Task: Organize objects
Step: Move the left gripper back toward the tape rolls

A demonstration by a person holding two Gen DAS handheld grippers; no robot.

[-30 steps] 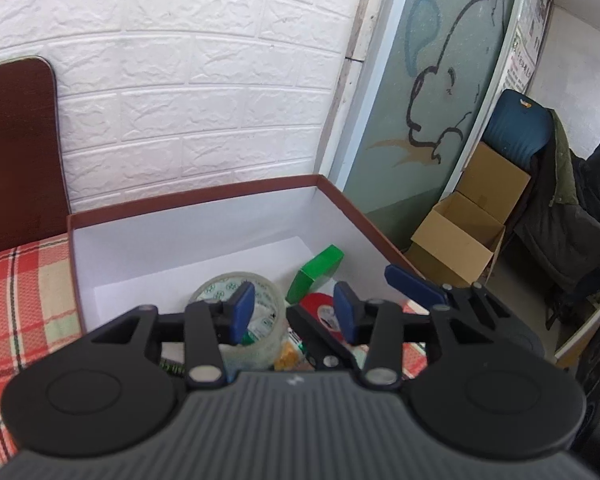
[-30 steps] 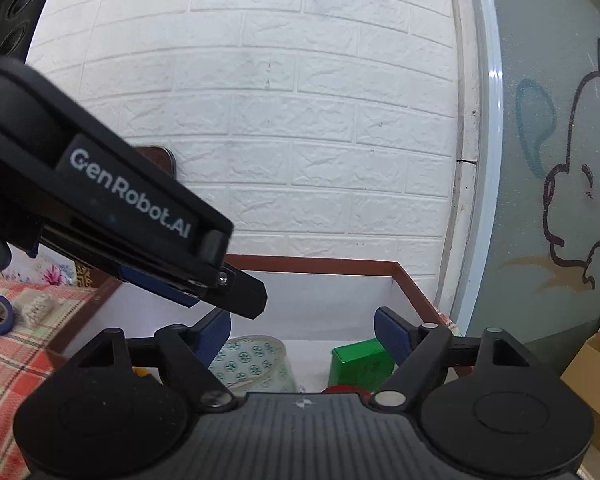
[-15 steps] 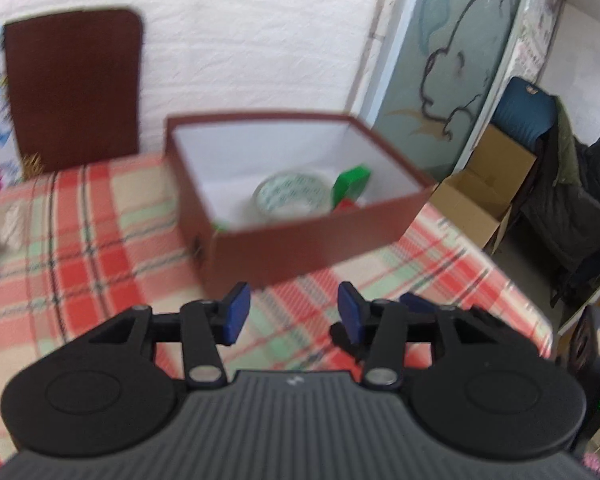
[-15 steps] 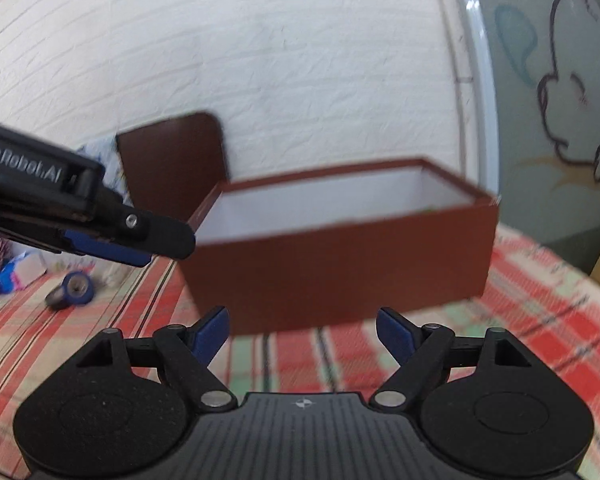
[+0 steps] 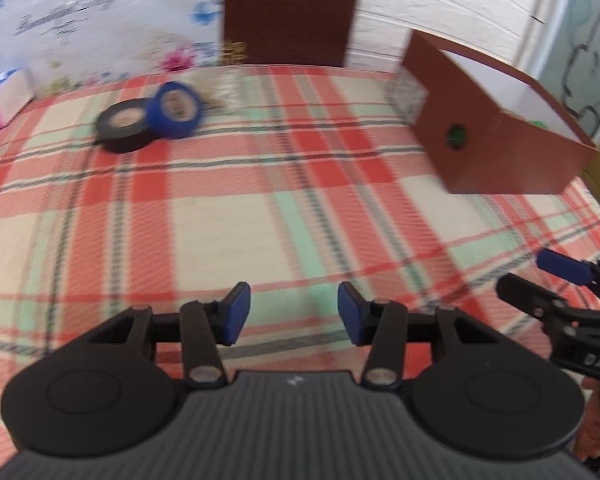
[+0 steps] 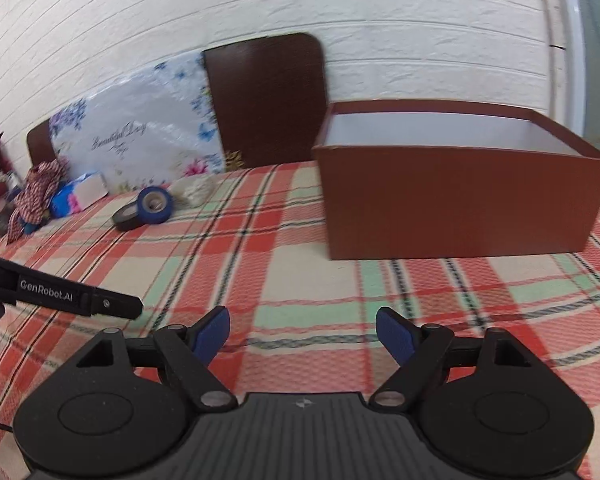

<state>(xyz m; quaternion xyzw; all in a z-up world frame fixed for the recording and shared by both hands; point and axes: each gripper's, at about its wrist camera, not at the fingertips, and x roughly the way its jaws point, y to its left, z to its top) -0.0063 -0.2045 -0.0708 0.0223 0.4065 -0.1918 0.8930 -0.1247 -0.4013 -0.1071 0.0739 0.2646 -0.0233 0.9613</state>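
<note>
A brown box (image 5: pixel 496 136) with a white inside stands at the right of the plaid table; it also shows in the right wrist view (image 6: pixel 452 196). A blue tape roll (image 5: pixel 175 109) leans on a black tape roll (image 5: pixel 122 128) at the far left; both show in the right wrist view, blue (image 6: pixel 154 205) and black (image 6: pixel 126 218). My left gripper (image 5: pixel 294 314) is open and empty above the cloth, well short of the rolls. My right gripper (image 6: pixel 302 334) is open and empty, in front of the box.
A brown board (image 6: pixel 266 100) and a flowered board (image 6: pixel 140 144) lean on the white brick wall. A pale crumpled lump (image 6: pixel 196 192) lies beside the rolls. A blue-white packet (image 6: pixel 80 196) and checked cloth (image 6: pixel 36 196) sit at far left.
Both grippers have pulled back out of the box toward the near side of the table. The left view has swung left onto the tape rolls. Both stay open and empty.
</note>
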